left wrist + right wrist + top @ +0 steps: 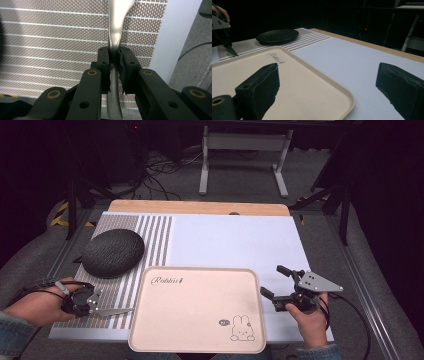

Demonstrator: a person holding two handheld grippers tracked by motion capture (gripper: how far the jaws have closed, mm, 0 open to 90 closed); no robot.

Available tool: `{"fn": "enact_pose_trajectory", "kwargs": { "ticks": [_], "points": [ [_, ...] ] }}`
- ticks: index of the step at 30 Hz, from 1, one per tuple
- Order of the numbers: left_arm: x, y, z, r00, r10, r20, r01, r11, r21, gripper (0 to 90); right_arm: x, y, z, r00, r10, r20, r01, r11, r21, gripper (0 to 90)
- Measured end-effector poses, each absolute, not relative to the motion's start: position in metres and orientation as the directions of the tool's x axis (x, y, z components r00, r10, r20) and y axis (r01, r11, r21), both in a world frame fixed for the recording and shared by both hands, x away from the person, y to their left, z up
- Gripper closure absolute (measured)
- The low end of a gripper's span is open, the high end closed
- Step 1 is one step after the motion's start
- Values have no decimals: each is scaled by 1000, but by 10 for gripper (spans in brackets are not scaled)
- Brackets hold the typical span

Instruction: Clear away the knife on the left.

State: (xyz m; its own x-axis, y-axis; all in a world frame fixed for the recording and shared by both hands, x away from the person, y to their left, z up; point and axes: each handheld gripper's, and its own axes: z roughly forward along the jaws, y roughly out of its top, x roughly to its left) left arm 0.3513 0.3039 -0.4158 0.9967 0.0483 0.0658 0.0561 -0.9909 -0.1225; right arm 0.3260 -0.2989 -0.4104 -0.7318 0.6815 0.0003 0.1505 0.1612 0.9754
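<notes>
My left gripper (95,304) is at the table's front left, shut on a silver piece of cutlery (117,311) that looks like a table knife. Its tip points right, toward the left rim of a beige tray (195,315). In the left gripper view the jaws (114,56) clamp the metal shaft (115,30) above the woven placemat (50,37). My right gripper (272,281) stands open just right of the tray, with nothing in it. The right gripper view has its jaws (328,75) wide apart over the tray's corner (312,87).
A dark, textured round dish (113,252) lies upside down on the striped placemat (155,240) at the back left, also seen as the dish (277,35). The tray has a rabbit drawing (242,329). White table surface (235,240) stretches behind the tray.
</notes>
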Motion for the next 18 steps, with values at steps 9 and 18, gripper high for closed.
{"fn": "enact_pose_trajectory", "kwargs": {
  "ticks": [9, 18],
  "points": [
    [353, 303, -399, 988, 132, 79, 140, -984, -112, 799, 325, -301, -409, -730, 683, 0, 148, 159, 976, 60],
    [354, 305, -383, 953, 297, 63, 300, -953, -47, 799, 325, -300, -409, -729, 684, -2, 149, 162, 976, 60]
  ]
}}
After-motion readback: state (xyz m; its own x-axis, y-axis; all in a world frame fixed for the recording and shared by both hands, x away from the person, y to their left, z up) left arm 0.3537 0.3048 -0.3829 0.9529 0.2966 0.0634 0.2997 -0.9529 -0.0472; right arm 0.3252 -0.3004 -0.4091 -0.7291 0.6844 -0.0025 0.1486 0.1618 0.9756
